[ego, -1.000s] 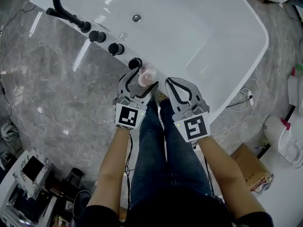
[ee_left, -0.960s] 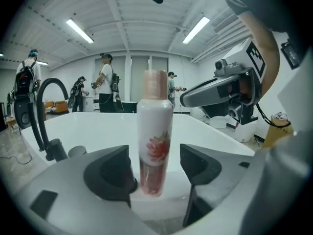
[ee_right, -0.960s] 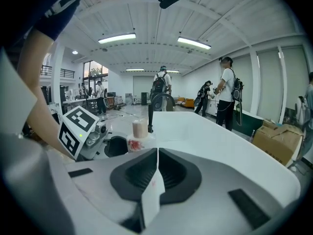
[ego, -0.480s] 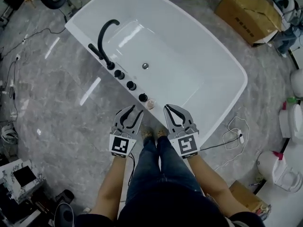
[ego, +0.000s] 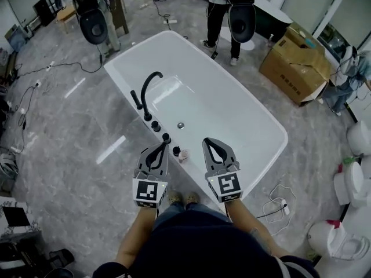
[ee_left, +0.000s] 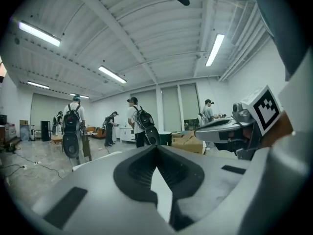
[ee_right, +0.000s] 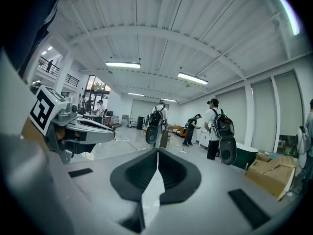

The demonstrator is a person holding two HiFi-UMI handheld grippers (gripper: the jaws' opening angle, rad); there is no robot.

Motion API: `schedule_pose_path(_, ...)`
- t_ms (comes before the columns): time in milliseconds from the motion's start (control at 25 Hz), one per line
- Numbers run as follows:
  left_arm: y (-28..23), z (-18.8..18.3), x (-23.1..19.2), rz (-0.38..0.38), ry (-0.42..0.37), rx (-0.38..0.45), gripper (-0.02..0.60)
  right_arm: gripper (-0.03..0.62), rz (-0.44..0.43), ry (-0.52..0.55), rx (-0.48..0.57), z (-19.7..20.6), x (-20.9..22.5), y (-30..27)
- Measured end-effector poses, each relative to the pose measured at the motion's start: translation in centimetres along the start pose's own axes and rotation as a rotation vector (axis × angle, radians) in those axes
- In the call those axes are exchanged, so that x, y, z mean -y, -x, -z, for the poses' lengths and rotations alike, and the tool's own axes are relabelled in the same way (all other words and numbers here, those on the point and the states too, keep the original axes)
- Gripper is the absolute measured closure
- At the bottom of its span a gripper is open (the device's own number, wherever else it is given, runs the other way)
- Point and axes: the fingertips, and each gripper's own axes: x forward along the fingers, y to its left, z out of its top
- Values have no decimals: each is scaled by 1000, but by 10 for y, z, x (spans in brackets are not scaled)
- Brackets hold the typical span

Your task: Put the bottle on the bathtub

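A small pinkish bottle stands on the near rim of the white bathtub, beside the black knobs and the curved black faucet. My left gripper hangs high above the floor, left of the bottle and apart from it. Its jaws have just been closing and are shut with nothing between them; in the left gripper view the left gripper points out across the room. My right gripper is to the right of the bottle, also shut and empty, and in the right gripper view the right gripper faces the hall.
Two people with backpacks stand beyond the far end of the tub. A cardboard box sits at the right rear. White toilets line the right edge. Cables trail on the grey floor.
Both grippers have risen well above the tub. The left jaws, open round the bottle a second ago, have let go and shut. The bottle stays on the rim.
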Motion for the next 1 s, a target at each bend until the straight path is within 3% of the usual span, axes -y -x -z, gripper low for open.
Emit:
schedule_pose_path(120, 13, -46, -3, -49, -16, 50, 558, 566, 29, -5, 53, -36, 9, 9)
schedule_pose_path(520, 42, -140, -13, -159, -26, 186, 558, 566, 117, -25, 160, -120, 37, 37)
schedule_pose_path(640, 43, -148, -8, -169, -6, 196, 558, 566, 138, -40, 195, -135, 43, 47)
schedule_pose_path(1000, 44, -145, -3, -164, 2, 188, 558, 566, 128, -37, 164, -126, 43, 51)
